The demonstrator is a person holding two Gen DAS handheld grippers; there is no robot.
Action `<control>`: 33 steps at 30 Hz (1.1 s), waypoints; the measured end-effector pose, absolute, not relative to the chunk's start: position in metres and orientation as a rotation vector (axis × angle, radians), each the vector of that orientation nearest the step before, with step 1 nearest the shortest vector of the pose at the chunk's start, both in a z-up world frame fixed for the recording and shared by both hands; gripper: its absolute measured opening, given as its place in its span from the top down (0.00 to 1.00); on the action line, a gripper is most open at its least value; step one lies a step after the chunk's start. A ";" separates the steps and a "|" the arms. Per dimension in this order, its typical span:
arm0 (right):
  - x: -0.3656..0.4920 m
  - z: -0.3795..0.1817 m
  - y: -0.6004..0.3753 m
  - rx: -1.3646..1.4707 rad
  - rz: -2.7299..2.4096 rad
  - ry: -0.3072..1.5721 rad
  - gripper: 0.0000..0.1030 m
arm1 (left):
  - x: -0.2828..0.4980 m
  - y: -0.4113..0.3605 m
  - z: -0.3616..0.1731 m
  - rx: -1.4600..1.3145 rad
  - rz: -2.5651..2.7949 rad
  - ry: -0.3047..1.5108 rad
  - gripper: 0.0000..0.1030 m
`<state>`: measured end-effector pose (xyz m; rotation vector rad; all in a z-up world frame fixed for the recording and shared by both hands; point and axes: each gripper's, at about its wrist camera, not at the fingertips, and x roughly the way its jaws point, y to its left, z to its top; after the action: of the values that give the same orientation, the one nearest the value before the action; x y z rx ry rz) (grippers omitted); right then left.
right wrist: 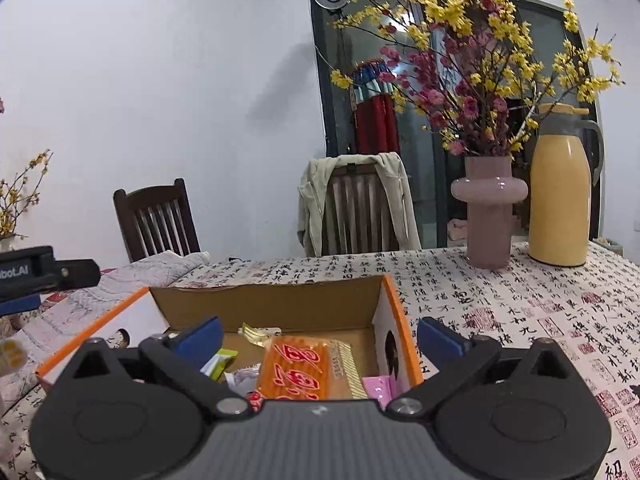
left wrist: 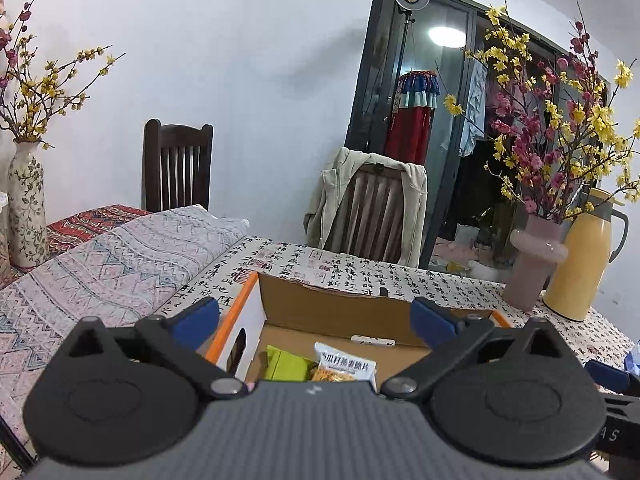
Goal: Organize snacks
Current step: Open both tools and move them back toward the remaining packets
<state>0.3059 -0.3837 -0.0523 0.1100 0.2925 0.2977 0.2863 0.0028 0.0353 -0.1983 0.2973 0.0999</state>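
An open cardboard box [left wrist: 340,312] with orange edges stands on the table and also shows in the right wrist view [right wrist: 264,304]. Inside lie a green packet [left wrist: 286,366] and a white chips packet [left wrist: 344,366]. The right wrist view shows an orange packet with red characters [right wrist: 296,368], a pink packet [right wrist: 378,388], a gold wrapper [right wrist: 256,334] and a green-white packet [right wrist: 218,364]. My left gripper [left wrist: 316,316] is open and empty above the box. My right gripper [right wrist: 320,336] is open and empty above the box's right part.
A calligraphy-print tablecloth [right wrist: 500,300] covers the table. A pink vase of flowers [right wrist: 489,216] and a yellow thermos [right wrist: 560,188] stand at the back right. A folded patterned cloth [left wrist: 112,264] lies left. Two chairs [right wrist: 356,208] stand behind; a patterned vase [left wrist: 26,208] stands far left.
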 end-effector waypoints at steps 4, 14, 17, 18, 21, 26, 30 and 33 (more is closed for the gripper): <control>0.304 -0.048 -0.386 0.121 0.311 0.283 0.00 | 0.282 0.002 0.043 -0.206 0.102 0.309 0.00; 0.248 -0.015 -0.399 0.110 0.344 0.184 0.00 | 0.223 0.002 0.076 -0.209 0.047 0.241 0.00; 0.229 -0.015 -0.404 0.098 0.348 0.181 0.00 | 0.208 0.004 0.073 -0.193 0.037 0.247 0.00; 0.223 -0.016 -0.407 0.093 0.348 0.183 0.00 | 0.203 0.005 0.071 -0.187 0.037 0.253 0.00; 0.207 -0.022 -0.414 0.084 0.343 0.201 0.00 | 0.190 0.010 0.062 -0.173 0.039 0.275 0.00; 0.186 -0.040 -0.426 0.074 0.322 0.255 0.00 | 0.171 0.023 0.038 -0.152 0.059 0.321 0.00; 0.178 -0.060 -0.435 0.068 0.303 0.312 0.00 | 0.162 0.039 0.018 -0.128 0.103 0.361 0.00; 0.178 -0.075 -0.441 0.068 0.277 0.352 0.00 | 0.160 0.050 0.004 -0.119 0.140 0.387 0.00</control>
<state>0.1775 -0.4414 -0.0755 0.0677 0.3519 0.2770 0.1599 0.0497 0.0039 -0.1188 0.3871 0.1400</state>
